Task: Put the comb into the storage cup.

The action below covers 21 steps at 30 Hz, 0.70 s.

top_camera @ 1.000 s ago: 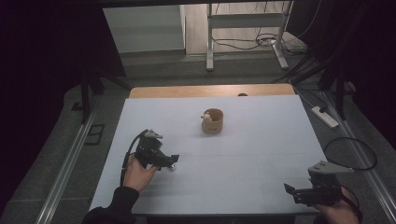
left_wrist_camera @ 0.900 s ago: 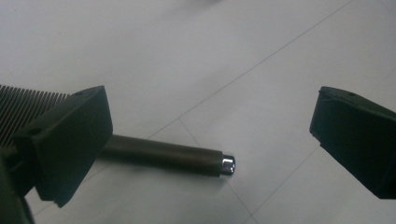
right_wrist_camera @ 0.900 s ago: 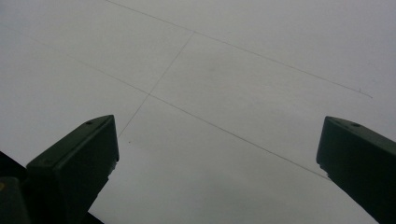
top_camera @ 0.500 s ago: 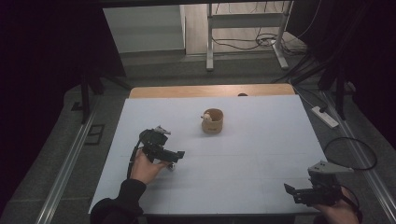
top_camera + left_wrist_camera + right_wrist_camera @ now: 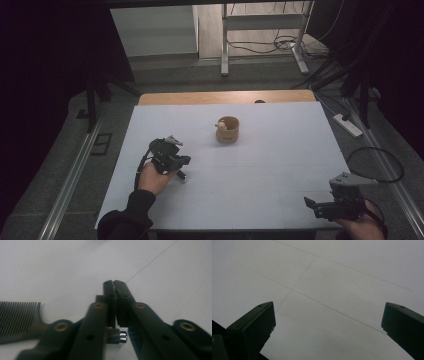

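I am holding my left gripper [image 5: 114, 286], jaws just clenched with nothing between them, beside the black toothed comb [image 5: 18, 320]; my right gripper [image 5: 328, 325] is standing released.

A lab or recording studio was suggested: a white-topped table [image 5: 280, 165] was set between dark curtains [image 5: 55, 55], metal floor rails [image 5: 70, 175] were laid along both sides, and cables [image 5: 260, 45] (with a power strip [image 5: 347, 125]) were strewn near a metal stand [image 5: 262, 25] behind.
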{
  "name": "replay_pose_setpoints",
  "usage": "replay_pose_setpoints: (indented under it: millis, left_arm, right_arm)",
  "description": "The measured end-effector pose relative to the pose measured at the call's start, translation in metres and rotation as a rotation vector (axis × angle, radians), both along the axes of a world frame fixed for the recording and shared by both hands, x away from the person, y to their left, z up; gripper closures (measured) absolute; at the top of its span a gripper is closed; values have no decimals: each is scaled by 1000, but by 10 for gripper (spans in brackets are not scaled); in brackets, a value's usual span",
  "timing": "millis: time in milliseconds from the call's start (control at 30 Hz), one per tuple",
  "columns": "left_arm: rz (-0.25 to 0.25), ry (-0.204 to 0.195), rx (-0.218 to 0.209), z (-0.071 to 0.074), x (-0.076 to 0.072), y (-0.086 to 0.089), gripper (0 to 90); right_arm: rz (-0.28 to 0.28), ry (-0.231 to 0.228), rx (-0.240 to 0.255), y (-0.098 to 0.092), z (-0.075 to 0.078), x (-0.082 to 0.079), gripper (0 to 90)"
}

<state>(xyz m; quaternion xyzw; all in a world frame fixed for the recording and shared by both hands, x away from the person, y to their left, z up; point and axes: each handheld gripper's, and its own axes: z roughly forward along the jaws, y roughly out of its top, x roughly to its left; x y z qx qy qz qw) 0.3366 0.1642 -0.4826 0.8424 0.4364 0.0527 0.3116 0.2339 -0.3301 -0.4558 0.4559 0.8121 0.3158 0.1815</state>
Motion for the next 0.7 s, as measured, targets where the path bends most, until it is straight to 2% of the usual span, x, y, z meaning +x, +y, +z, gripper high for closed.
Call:
replay_pose_setpoints:
  millis: [100, 333, 500, 700]
  left_arm:
    - [13, 18, -17, -1, 1, 3, 886]
    - [22, 39, -1, -10, 2, 8, 886]
    - [32, 46, 17, -19, 2, 7, 886]
    - [25, 74, 74, -30, 3, 1, 886]
  right_arm:
    - [1, 1, 0, 0, 0, 0, 0]
    - [2, 1, 0, 0, 0, 0, 0]
    - [6, 1, -4, 0, 0, 0, 0]
    - [8, -1, -5, 0, 0, 0, 0]
